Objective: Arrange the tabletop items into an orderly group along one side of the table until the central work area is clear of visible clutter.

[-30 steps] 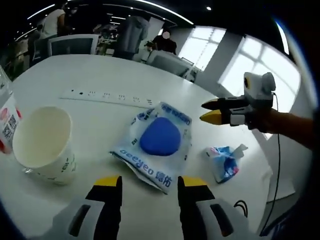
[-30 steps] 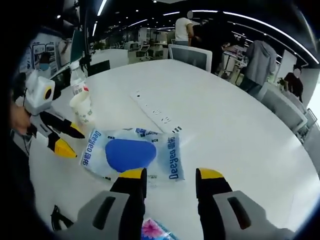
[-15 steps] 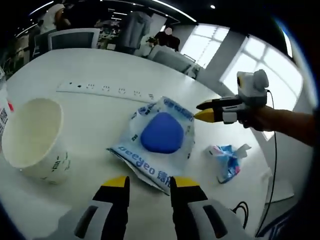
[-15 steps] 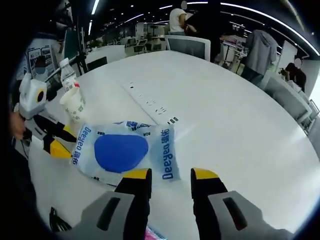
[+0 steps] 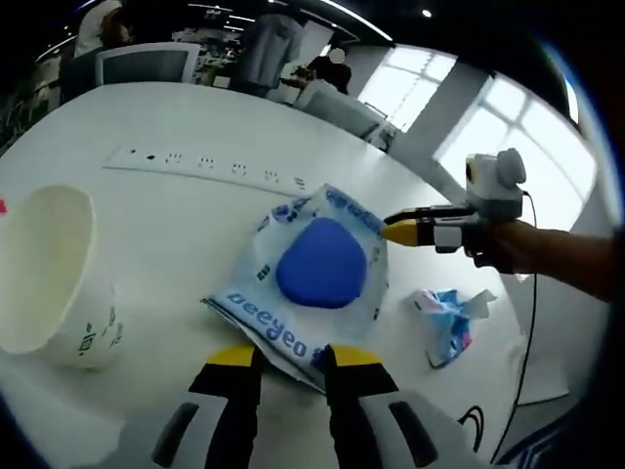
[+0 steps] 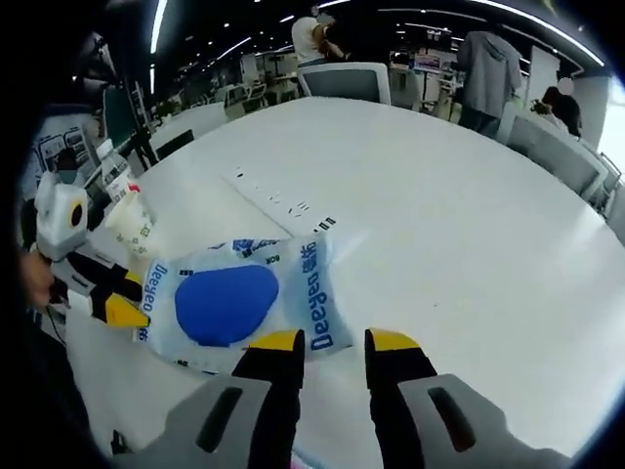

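A clear plastic bag printed "Deeyeo" with a blue pad inside [image 5: 322, 264] lies flat on the white table [image 6: 439, 225]. In the left gripper view my left gripper [image 5: 291, 356] is open, its yellow-tipped jaws narrowed around the bag's near edge. Opposite it, my right gripper [image 5: 395, 225] stands at the bag's far edge. In the right gripper view the bag [image 6: 225, 303] lies just ahead of my right gripper [image 6: 334, 340], open with the bag's corner between its tips. At the bag's left edge is the left gripper [image 6: 122, 293].
A white paper cup [image 5: 49, 274] stands left of the bag, also in the right gripper view as the cup [image 6: 132, 220] beside a bottle [image 6: 115, 176]. A white power strip [image 5: 205, 168] lies beyond. A crumpled blue-and-white wrapper [image 5: 444, 318] rests at the right. Chairs [image 6: 342, 78] line the far edge.
Both grippers have moved in onto opposite edges of the bag and their jaws have narrowed. The bag's far edge now reaches the right gripper's tips.
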`<state>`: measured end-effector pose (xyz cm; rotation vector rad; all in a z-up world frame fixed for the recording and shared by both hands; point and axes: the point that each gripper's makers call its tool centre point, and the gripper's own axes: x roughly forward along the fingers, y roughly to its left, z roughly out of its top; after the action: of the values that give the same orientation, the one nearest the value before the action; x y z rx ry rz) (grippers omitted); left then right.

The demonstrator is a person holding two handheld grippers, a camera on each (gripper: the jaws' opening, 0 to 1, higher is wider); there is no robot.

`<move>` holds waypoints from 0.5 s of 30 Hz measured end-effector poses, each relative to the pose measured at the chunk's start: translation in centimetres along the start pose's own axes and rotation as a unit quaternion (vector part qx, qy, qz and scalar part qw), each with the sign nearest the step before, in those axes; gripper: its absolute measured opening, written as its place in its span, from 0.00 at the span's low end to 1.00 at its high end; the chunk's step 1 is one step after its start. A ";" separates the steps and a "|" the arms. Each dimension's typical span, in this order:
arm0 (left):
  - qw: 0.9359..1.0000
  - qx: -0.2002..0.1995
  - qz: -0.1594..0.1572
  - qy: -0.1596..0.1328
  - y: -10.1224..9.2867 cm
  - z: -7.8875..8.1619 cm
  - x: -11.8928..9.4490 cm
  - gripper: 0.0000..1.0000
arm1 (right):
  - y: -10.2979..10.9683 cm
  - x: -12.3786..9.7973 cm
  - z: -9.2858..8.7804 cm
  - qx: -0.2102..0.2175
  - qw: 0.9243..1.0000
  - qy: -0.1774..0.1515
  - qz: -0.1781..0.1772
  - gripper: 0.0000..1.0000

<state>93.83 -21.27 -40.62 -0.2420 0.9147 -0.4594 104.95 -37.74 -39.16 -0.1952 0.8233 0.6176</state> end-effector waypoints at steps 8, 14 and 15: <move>1.000 -0.027 -0.002 0.011 0.4 -0.3 0.1 0.12 | 0.5 0.1 -0.6 0.010 1.000 0.010 0.010 0.00; 0.999 0.029 0.004 0.016 0.1 0.1 -0.2 0.05 | 0.9 -0.2 -0.5 -0.011 1.000 0.007 0.001 0.00; 0.999 0.040 0.005 0.014 -0.1 0.2 -0.3 0.05 | 1.0 -0.2 -0.6 -0.013 1.000 0.009 0.001 0.00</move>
<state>93.83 -21.25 -40.21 -0.1577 0.9232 -0.4902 103.88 -37.22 -39.29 -0.2238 0.8334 0.6299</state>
